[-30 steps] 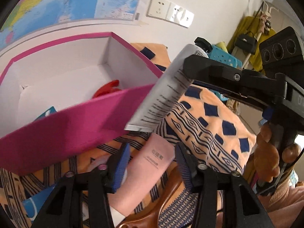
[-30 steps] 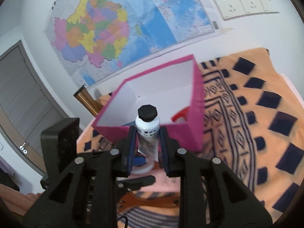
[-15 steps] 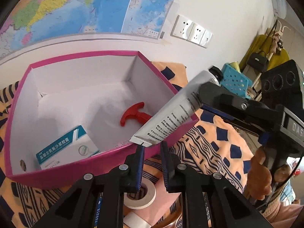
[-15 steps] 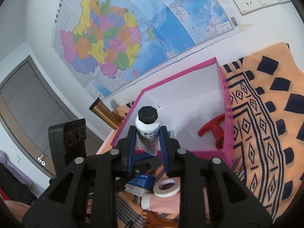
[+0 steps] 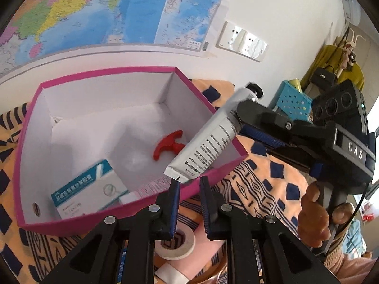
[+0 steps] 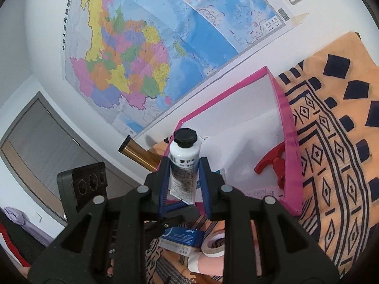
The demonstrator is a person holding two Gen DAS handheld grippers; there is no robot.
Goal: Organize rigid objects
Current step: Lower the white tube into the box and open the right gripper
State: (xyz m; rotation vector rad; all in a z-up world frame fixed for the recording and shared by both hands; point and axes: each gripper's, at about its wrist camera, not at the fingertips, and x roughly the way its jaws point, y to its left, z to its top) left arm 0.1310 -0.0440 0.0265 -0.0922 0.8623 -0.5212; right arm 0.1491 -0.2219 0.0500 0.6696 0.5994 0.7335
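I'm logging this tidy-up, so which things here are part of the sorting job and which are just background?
Part of the job:
white tube in right hand-held gripper
pink box
red handle
medicine carton
tape roll
blue carton

Background:
wall map
wall sockets
patterned cloth

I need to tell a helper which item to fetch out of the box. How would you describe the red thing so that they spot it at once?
Find the pink box with white inner walls on the orange patterned cloth under the wall map. On its floor, toward the right wall, lies the red T-shaped plastic piece. The teal-and-white carton, the only other thing visible inside, is flat and printed.
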